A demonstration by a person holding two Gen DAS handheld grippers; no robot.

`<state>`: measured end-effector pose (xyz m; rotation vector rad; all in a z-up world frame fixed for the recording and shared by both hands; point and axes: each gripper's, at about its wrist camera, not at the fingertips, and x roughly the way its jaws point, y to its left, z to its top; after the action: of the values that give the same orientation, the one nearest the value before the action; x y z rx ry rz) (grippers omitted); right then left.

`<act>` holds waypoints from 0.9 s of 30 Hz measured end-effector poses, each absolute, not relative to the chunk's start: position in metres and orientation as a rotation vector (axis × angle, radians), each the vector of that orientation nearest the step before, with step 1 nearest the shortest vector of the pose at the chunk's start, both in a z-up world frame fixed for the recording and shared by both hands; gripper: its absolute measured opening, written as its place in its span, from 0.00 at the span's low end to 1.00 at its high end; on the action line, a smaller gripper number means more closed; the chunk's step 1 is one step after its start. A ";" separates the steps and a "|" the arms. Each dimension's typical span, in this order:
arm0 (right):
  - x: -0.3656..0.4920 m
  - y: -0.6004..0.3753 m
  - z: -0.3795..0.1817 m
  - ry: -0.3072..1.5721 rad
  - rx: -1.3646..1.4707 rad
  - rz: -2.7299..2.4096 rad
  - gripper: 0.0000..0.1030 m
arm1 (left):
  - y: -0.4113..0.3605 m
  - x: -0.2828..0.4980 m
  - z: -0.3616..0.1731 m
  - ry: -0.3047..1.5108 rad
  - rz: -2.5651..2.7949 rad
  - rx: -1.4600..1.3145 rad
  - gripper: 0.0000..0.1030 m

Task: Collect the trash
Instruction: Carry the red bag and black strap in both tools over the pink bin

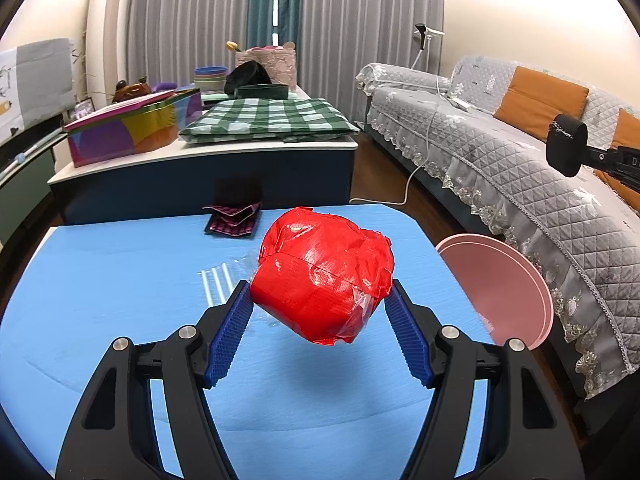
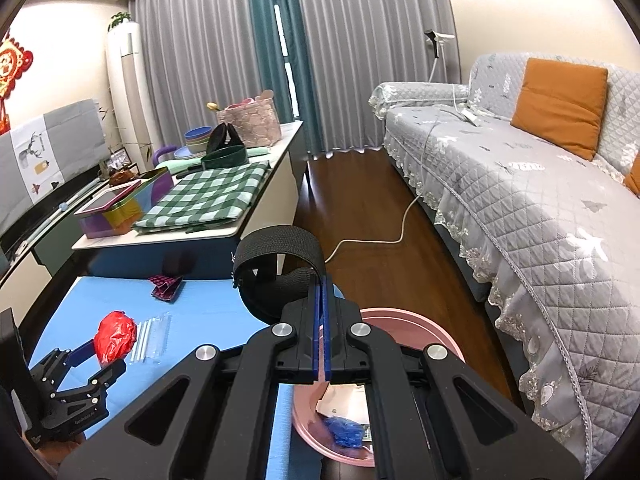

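A crumpled red plastic bag (image 1: 324, 276) hangs a little above the blue table (image 1: 120, 300), and my left gripper (image 1: 320, 292) is shut on it with the blue pads (image 1: 236, 320) pressing both sides. In the right wrist view the same red bag (image 2: 115, 338) sits in the left gripper (image 2: 100, 356) at lower left. My right gripper (image 2: 322, 280) is shut, pinching a black elastic band (image 2: 280, 248) that loops out from its tips. It hovers over the pink bin (image 2: 404, 316). That band (image 1: 566, 146) also shows at the right of the left wrist view.
A clear packet of straws (image 1: 218, 280) and a maroon patterned wrapper (image 1: 234, 220) lie on the blue table. The pink bin (image 1: 500, 280) stands at the table's right edge and holds white paper (image 2: 344, 400) and a blue crumpled piece (image 2: 344, 432). A grey sofa (image 2: 520, 184) runs along the right, and a cluttered counter (image 1: 200, 152) lies behind.
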<state>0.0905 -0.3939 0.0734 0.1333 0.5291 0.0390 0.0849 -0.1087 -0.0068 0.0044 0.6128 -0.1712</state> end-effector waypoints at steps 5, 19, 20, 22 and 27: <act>0.094 -0.401 0.072 0.531 0.148 0.028 0.01 | -0.120 0.088 -0.007 0.613 -0.189 0.010 0.64; 0.104 -0.425 0.069 0.529 0.188 -0.021 0.01 | -0.154 0.106 0.001 0.603 -0.242 0.029 0.64; 0.105 -0.426 0.069 0.528 0.188 -0.026 0.01 | -0.156 0.107 0.002 0.602 -0.245 0.031 0.64; 0.106 -0.429 0.069 0.528 0.191 -0.033 0.01 | -0.162 0.110 0.002 0.602 -0.252 0.035 0.64; 0.108 -0.438 0.067 0.530 0.204 -0.050 0.01 | -0.176 0.114 0.004 0.597 -0.274 0.044 0.64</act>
<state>0.1084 -0.4384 0.0672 0.2037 0.5295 -0.0496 0.1144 -0.1760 0.0044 0.0440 0.5970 -0.2743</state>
